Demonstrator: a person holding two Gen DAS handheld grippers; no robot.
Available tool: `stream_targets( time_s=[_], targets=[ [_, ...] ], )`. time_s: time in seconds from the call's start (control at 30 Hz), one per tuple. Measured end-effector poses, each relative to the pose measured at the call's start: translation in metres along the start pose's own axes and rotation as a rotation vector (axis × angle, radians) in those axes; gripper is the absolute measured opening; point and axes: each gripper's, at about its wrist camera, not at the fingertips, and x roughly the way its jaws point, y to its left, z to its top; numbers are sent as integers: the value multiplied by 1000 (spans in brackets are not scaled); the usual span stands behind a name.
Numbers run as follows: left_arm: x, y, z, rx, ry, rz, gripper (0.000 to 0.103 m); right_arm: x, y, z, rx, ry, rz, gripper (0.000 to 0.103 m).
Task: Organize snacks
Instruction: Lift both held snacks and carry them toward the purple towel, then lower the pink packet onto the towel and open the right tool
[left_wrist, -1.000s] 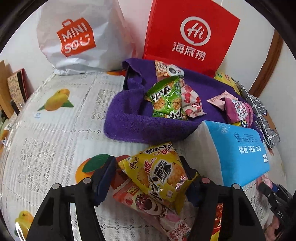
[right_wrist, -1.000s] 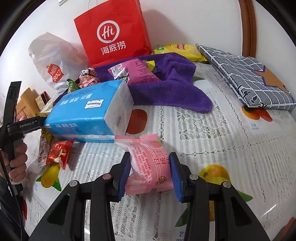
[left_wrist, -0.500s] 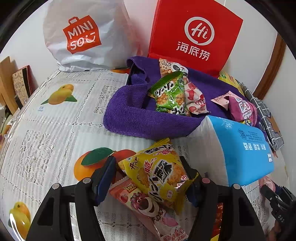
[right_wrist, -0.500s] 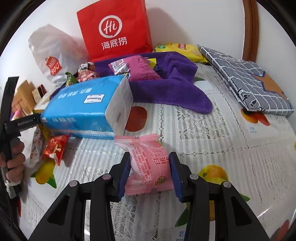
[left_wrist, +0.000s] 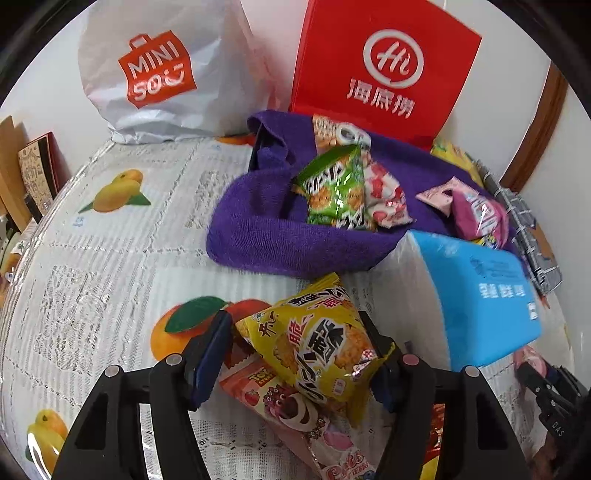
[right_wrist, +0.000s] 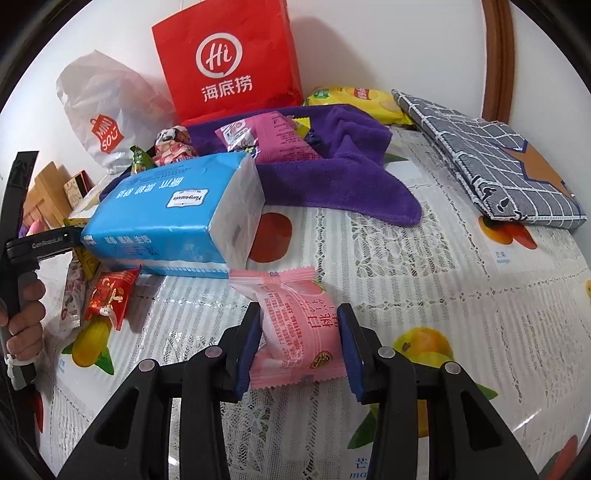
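Note:
My left gripper (left_wrist: 299, 354) is shut on a yellow snack bag (left_wrist: 317, 343), held above a pink Toy Story snack pack (left_wrist: 295, 410) on the table. My right gripper (right_wrist: 299, 339) is shut on a pink peach snack packet (right_wrist: 295, 328), held above the tablecloth. A purple towel (left_wrist: 258, 236) lies at the back and holds a green snack bag (left_wrist: 336, 188), a pink-white candy bag (left_wrist: 384, 195) and a magenta packet (right_wrist: 273, 136). The towel also shows in the right wrist view (right_wrist: 332, 177).
A blue tissue pack (right_wrist: 177, 214) lies in front of the towel, also in the left wrist view (left_wrist: 476, 295). A red Hi paper bag (left_wrist: 384, 70) and white Miniso bag (left_wrist: 159, 74) stand at the back wall. A red candy (right_wrist: 110, 295), grey checked pouch (right_wrist: 495, 162), yellow chip bag (right_wrist: 354, 99).
Both grippers have kept their hold. Both views have shifted a little, with the towel and bags sitting slightly lower in the left view.

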Motion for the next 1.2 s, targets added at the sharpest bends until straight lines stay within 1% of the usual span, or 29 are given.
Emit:
stream_targets(
  time_s=[0.2,0.37,0.43,0.53,0.67,0.73,0.9,0.97,1.03,1.07,1.2],
  targets=[
    [-17,3,3,-4,-58,-50,64,-10,-10,-1,51,-36,25,41],
    [-24,3,4,-3,-71,-70,64,-23,-16,2,98,-47,48,41],
    [-30,2,4,2,-85,-80,64,-31,-14,7,90,-64,36,41],
    [-42,-2,5,33,-114,-102,64,-49,-8,19,62,-110,35,41],
    [-62,-11,13,49,-147,-134,64,-69,6,44,13,-159,23,41],
    [-69,-18,22,60,-150,-143,64,-72,12,58,1,-175,27,41],
    [-79,-37,54,65,-172,-132,65,-72,27,93,-25,-226,50,41],
    [-80,-40,65,46,-182,-149,65,-70,32,107,-30,-245,62,41],
    [-73,-40,73,23,-194,-176,65,-65,35,116,-28,-248,69,41],
    [-70,-40,74,18,-198,-177,65,-61,37,121,-31,-246,71,41],
    [-48,-33,66,3,-188,-114,65,-44,38,132,-53,-223,51,41]
  ],
)
